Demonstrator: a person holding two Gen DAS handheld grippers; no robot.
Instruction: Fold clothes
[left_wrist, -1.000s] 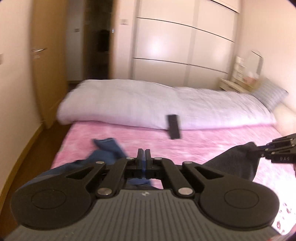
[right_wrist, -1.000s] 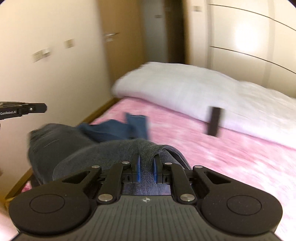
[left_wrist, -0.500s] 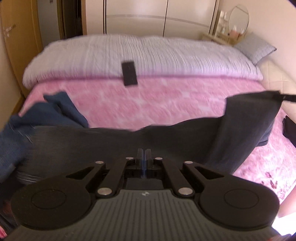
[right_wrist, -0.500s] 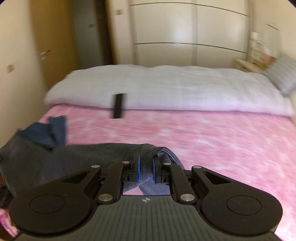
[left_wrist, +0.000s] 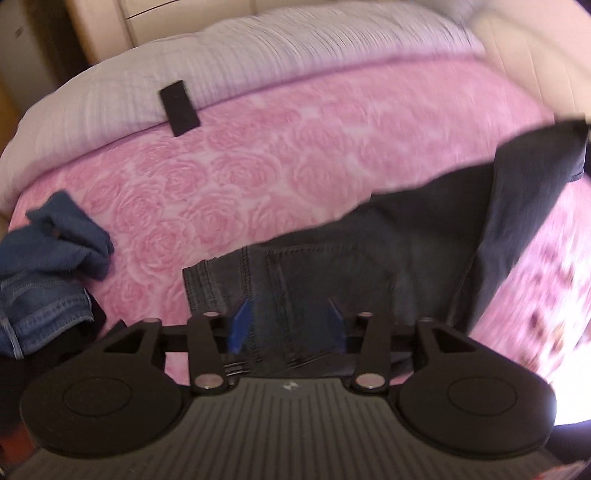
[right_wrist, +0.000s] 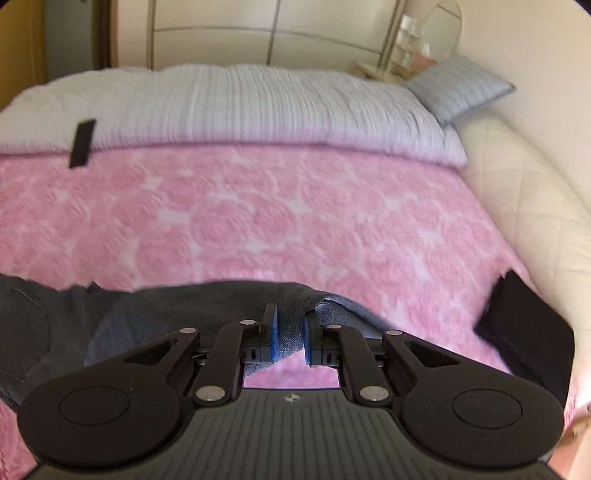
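The left hand-held gripper (left_wrist: 288, 321) has its jaws spread wide, with the dark grey jeans (left_wrist: 369, 266) lying between and beneath the blue pads (left_wrist: 240, 325); the pads do not press the cloth. The right hand-held gripper (right_wrist: 288, 334) has its jaws narrowly parted, with a fold of the same jeans (right_wrist: 207, 306) between them; whether the pads clamp the fold cannot be told. The jeans stretch across the near edge of the pink rose-patterned bedspread (left_wrist: 295, 155), one corner raised at the right of the left wrist view. A heap of blue denim clothes (left_wrist: 48, 266) lies at the left. A black remote (left_wrist: 180, 107) rests against the white duvet (left_wrist: 258, 48). A black folded garment (right_wrist: 524, 328) lies at the right edge of the bed.
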